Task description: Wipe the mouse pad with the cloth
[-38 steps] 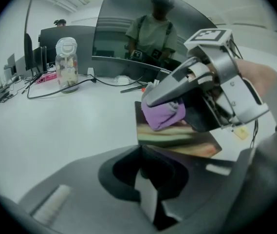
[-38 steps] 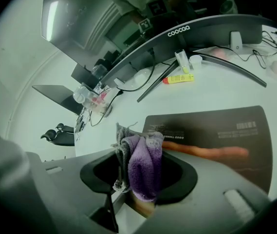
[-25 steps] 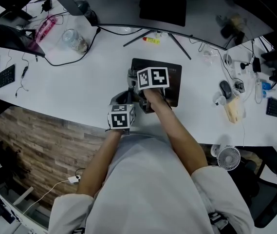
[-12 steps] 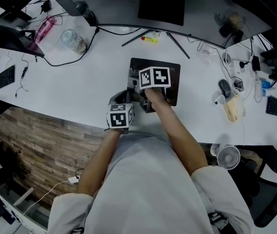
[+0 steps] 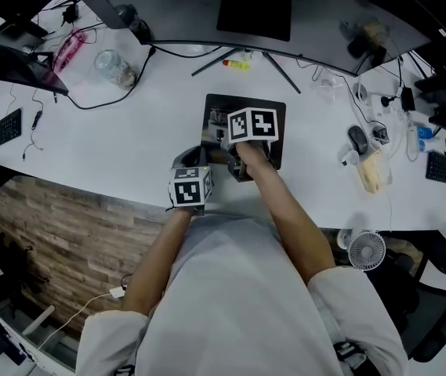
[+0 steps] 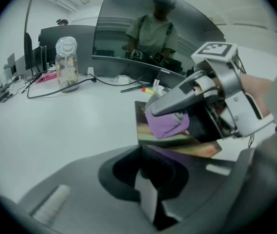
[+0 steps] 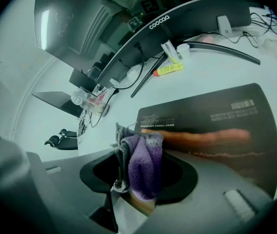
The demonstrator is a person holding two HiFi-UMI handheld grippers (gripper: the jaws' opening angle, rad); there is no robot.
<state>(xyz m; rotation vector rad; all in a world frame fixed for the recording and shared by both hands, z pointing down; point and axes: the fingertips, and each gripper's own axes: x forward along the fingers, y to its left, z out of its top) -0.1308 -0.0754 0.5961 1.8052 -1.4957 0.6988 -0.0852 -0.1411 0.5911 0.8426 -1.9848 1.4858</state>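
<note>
While the right tool point(image 7: 137, 179) pinches the folded purple-and-grey cloth point(image 7: 145, 162) on the dark rectangular mouse pad's point(image 7: 211, 113) left part, the left tool point(image 6: 148, 177) is pressed together, empty, just off the pad's near-left corner, over the white table point(image 5: 128, 143).

The white desk point(image 5: 128, 139) carries a dark mouse pad point(image 5: 246, 102) at centre, a jar point(image 5: 114, 66) upper left, a yellow tube point(image 5: 236, 64) above the pad, and a mouse point(image 5: 357, 139) at right.

Right claw point(image 5: 223, 128) over mouse pad point(image 5: 243, 103), left claw point(image 5: 190, 161) beside
</note>
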